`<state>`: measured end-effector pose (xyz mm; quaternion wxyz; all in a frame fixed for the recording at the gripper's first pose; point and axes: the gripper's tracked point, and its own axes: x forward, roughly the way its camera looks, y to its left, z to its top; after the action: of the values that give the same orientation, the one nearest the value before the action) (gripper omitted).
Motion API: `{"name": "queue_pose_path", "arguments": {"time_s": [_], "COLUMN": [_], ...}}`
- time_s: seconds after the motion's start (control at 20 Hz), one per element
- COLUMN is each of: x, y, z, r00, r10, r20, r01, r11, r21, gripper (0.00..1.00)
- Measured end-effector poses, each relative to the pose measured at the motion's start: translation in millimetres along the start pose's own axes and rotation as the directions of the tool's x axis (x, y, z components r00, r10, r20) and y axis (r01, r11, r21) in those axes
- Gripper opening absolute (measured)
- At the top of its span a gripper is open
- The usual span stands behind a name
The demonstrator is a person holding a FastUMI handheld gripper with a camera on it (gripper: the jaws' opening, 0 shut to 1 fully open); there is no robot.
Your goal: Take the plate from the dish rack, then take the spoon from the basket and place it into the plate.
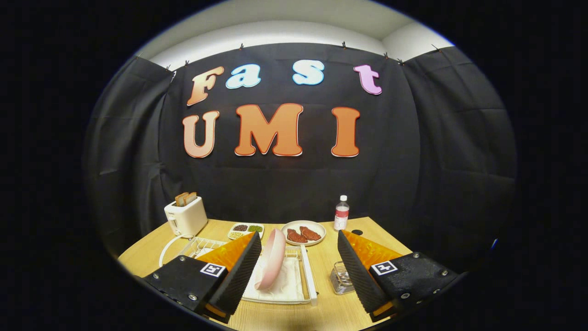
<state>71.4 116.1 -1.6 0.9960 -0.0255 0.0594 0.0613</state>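
A pink plate (272,258) stands on edge in the white dish rack (308,274), just ahead of my left finger (239,271). My gripper (298,273) is open, and its black ribbed fingers hang wide apart above the rack. The plate sits between the fingers, closer to the left one, with neither touching it. A small wire basket (341,278) stands on the table beside the right finger (358,271); I cannot make out the spoon in it.
A white toaster (186,215) with bread stands at the back left of the wooden table (321,308). Behind the rack lie a small tray of beans (245,229) and a plate with meat (303,232). A water bottle (341,213) stands at the back right.
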Motion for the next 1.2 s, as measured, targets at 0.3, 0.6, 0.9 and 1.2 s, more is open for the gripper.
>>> {"name": "queue_pose_path", "arguments": {"time_s": [0.3, 0.6, 0.9, 1.2], "x": [48, 94, 119, 125], "y": [27, 38, 44, 44], "z": [-22, -51, -100, -117], "r00": [0.994, 0.978, 0.930, 0.904], "r10": [0.031, 0.012, -0.014, -0.048], "r20": [-0.102, -0.208, -0.367, -0.425], "r01": [-0.039, -0.033, -0.001, 0.047], "r11": [0.996, 0.995, 0.999, 0.999], "r21": [-0.079, -0.097, -0.039, -0.014], "gripper": [0.99, 0.99, 0.92, 0.44]}}
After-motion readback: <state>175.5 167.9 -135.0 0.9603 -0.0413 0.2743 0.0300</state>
